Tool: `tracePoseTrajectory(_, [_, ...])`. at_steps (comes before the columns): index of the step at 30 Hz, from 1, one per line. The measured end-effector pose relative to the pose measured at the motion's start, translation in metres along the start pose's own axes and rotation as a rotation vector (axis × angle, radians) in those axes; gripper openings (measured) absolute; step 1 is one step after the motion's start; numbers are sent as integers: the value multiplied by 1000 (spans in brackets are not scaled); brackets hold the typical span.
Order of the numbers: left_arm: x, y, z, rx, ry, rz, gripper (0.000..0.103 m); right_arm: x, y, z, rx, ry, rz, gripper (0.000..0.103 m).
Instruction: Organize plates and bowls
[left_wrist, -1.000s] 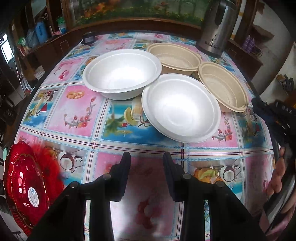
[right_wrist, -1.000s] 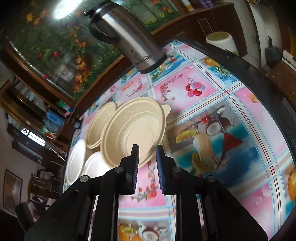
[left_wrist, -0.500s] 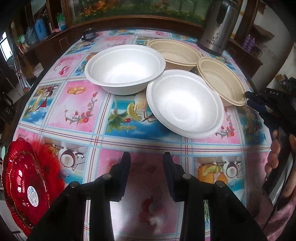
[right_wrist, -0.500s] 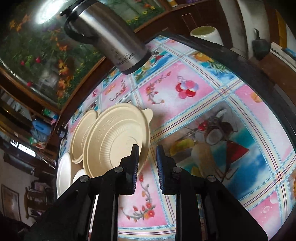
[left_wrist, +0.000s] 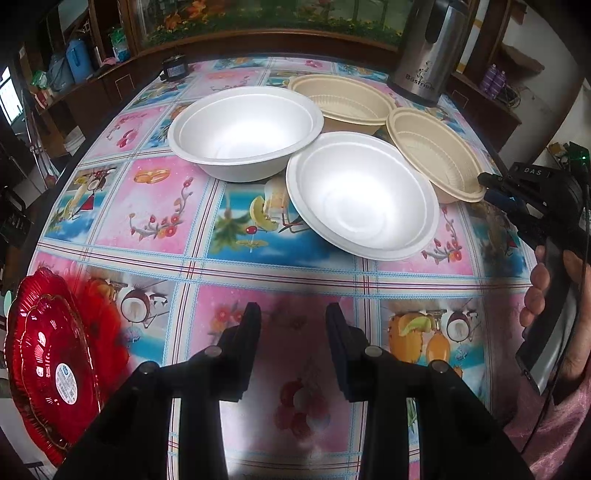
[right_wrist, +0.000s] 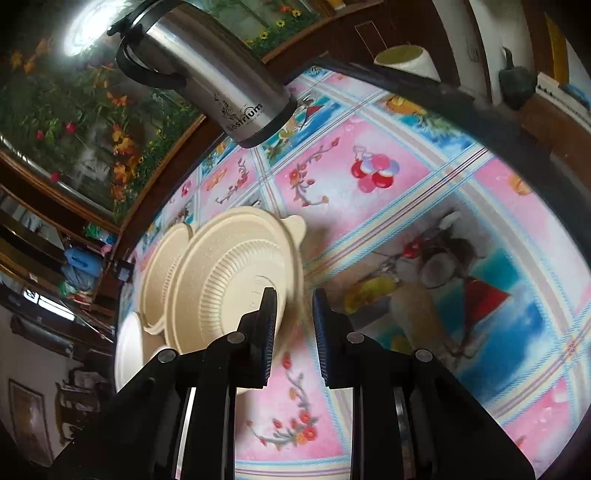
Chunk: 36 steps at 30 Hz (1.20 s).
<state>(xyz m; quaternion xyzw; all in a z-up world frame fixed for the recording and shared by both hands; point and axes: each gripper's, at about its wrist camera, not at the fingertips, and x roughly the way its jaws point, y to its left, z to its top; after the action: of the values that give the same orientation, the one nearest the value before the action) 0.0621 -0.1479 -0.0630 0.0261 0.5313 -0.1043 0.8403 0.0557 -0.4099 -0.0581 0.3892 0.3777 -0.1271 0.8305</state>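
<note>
Two white foam bowls, one far (left_wrist: 243, 133) and one near (left_wrist: 362, 195), sit mid-table. Behind and to their right are two beige ribbed bowls, one far (left_wrist: 343, 98) and one right (left_wrist: 432, 155). My left gripper (left_wrist: 291, 310) hovers open over the tablecloth in front of them, with nothing between its fingers. My right gripper (left_wrist: 485, 186) reaches in from the right to the right beige bowl's rim. In the right wrist view that beige bowl (right_wrist: 229, 280) fills the space at my right gripper (right_wrist: 293, 295). Its blurred rim lies at the narrow gap, the pads apart from it.
Stacked red plates (left_wrist: 48, 362) lie at the table's near left edge. A steel thermos jug (left_wrist: 428, 55) stands at the back right, behind the beige bowls. A hand (left_wrist: 535, 295) grips the right tool's handle. The flowered tablecloth (left_wrist: 155, 206) covers the table.
My right gripper has closed in on the right beige bowl, whose rim went from well ahead of the fingertips to right at them. The left gripper has stayed put.
</note>
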Motion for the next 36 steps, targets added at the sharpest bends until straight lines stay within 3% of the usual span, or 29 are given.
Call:
tracePoseTrajectory(8, [-3,-5,-7,13,11,0,36,-9,-8,8,25,11,21,16])
tracePoseTrajectory(11, [-3,-5,-6,10,15,-9,36,-3,-4,11,33,62,28,16])
tracePoseTrajectory(16, [-1,-3,-5,5,17,-2,36,7,4,12,-1,61,-37,16])
tracePoseTrajectory(19, [0,-2,-5,-1,26,-2,36,10,0,10,-5,73,-47,10])
tracePoseTrajectory(23, [-2,-3,-7,-1,19,-7,36,-4,-11,6,-22,65,-47,9])
tracePoseTrajectory(29, [-2,-14,-15,19,31,-34,36,-48,-35,-13,-79,80,-51,9])
tracePoseTrajectory(36, [11,-17,-33,14,93,-68,36,-86,-50,-68,-167,168,-6,9])
